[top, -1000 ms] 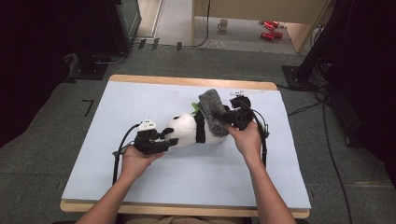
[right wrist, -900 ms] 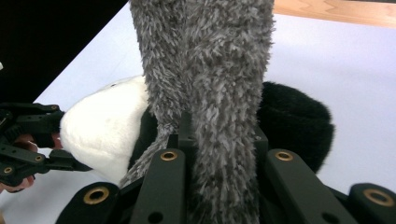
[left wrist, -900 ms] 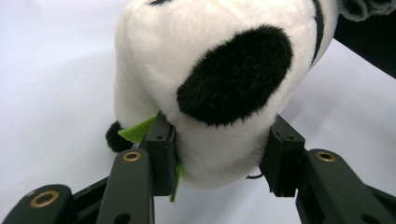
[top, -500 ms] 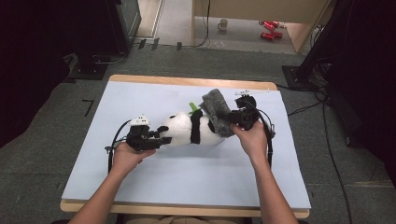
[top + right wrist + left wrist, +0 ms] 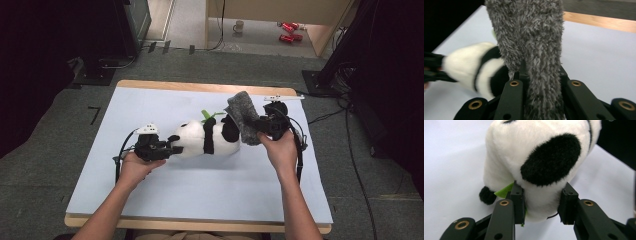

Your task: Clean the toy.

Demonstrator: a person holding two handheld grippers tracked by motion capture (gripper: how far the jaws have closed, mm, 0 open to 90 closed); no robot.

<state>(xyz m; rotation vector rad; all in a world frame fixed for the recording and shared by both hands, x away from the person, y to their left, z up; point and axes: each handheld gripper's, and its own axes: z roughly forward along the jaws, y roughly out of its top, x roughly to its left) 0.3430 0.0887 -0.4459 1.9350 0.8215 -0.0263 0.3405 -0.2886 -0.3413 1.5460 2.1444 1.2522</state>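
Panda plush [image 5: 205, 139] lies lengthwise left-right, head in left gripper [image 5: 167, 148], fingers closing onto it; right gripper [image 5: 252, 127] clamps grey cloth [image 5: 242, 120].

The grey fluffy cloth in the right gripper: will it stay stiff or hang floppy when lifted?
Probably floppy: the grey fluffy cloth folds and drapes around the right gripper. Its thin pile suggests it is light. The long fibres look grippy, so slipping seems unlikely.
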